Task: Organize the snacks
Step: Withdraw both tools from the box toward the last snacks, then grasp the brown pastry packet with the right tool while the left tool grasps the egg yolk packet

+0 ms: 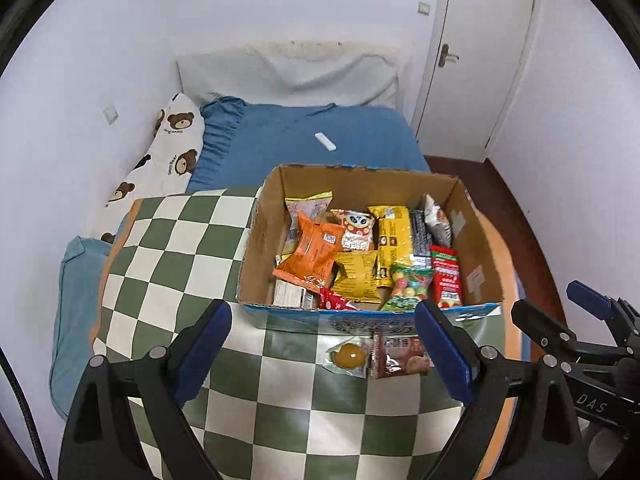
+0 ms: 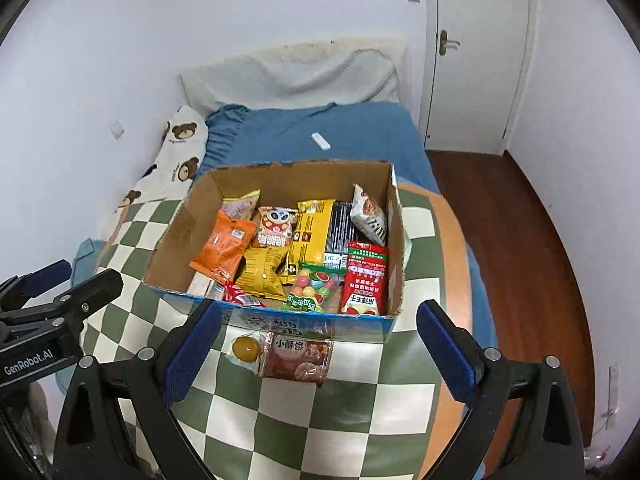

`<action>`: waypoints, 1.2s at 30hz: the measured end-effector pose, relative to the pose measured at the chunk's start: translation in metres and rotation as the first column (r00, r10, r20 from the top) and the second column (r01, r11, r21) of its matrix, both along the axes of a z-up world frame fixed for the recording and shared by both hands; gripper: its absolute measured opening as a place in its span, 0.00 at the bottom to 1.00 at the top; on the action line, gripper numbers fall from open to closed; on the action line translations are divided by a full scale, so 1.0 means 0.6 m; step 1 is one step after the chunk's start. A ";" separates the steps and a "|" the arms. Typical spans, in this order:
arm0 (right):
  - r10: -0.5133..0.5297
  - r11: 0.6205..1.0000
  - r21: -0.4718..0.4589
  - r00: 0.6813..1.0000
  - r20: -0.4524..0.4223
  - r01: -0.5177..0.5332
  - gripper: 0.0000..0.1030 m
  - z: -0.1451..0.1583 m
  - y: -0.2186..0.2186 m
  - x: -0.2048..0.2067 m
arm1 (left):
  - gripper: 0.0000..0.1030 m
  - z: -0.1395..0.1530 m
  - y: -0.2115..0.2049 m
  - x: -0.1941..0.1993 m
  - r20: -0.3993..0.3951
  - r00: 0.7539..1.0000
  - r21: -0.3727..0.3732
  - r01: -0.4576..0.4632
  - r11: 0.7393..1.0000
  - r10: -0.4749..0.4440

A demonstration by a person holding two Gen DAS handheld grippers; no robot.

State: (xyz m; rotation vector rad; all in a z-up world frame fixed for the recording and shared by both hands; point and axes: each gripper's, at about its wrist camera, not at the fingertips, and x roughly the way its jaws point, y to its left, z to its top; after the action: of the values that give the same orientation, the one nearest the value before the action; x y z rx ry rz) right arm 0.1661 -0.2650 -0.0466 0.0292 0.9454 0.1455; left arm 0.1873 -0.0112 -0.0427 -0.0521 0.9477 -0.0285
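the cardboard box (image 1: 472, 240) is the landmark: it sits on the green-and-white checked cloth (image 1: 168, 248), packed with snack packets. the left gripper (image 1: 322, 344) hovers just in front of the box's near wall, its blue-padded fingers spread wide with nothing between them. the right gripper (image 2: 320, 344) hangs in front of the same wall, a little further right, jaws likewise wide and empty.

going left to right in front of the box: a clear packet with a round yellow sweet (image 1: 349, 356) lies on the cloth just below the near wall, and touching its right edge is a brown snack packet (image 1: 398, 354), its top edge close against the wall. in each wrist view both lie between the fingers, nearer the right finger for the left gripper and the left finger for the right gripper.

inside the box, left to right: an orange packet (image 1: 310, 254) on the left, a panda-print packet (image 1: 358, 230) beyond it, a yellow crinkled bag (image 1: 356, 278), a long yellow bar (image 1: 394, 234), a bag of coloured candy balls (image 1: 408, 284) by the near wall, and a red packet (image 1: 446, 276) near the right wall.

behind the box is a blue bed (image 1: 320, 132) with a white remote (image 1: 325, 142), and left of it a bear-print pillow (image 1: 168, 148).
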 end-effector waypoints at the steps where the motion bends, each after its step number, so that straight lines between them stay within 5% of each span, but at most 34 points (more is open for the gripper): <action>1: 0.001 1.000 -0.001 1.000 0.010 -0.001 0.97 0.008 -0.001 -0.007 | 0.91 0.005 -0.001 -0.005 0.007 1.000 -0.001 0.001 1.000 -0.001; 13: 0.006 1.000 -0.005 0.995 0.098 -0.006 0.97 0.078 -0.006 -0.072 | 0.91 0.045 -0.014 -0.062 0.068 0.998 -0.010 0.008 1.000 -0.007; 21: 0.010 1.000 0.022 0.996 0.084 -0.012 0.97 0.068 -0.006 -0.077 | 0.91 0.031 -0.012 -0.064 0.052 0.999 0.003 -0.007 1.000 0.007; 28: 0.022 0.995 0.095 0.998 -0.064 -0.016 0.96 -0.073 -0.010 -0.031 | 0.91 -0.076 -0.002 -0.030 -0.079 0.995 0.074 -0.059 0.995 0.065; 31: 0.016 0.993 0.122 0.985 -0.173 0.005 0.81 -0.161 -0.008 -0.004 | 0.91 -0.135 0.003 -0.020 -0.155 0.984 0.102 -0.068 0.993 0.083; 36: -0.020 0.990 0.129 0.955 -0.296 0.061 0.82 -0.279 0.008 0.036 | 0.91 -0.212 0.015 -0.011 -0.267 0.958 0.121 -0.077 0.990 0.107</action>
State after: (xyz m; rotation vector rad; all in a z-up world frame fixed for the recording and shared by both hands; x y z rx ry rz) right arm 0.1880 -0.2603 -0.2142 0.2024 1.2303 0.1707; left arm 0.1806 -0.0023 -0.1699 0.0021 1.2202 0.1197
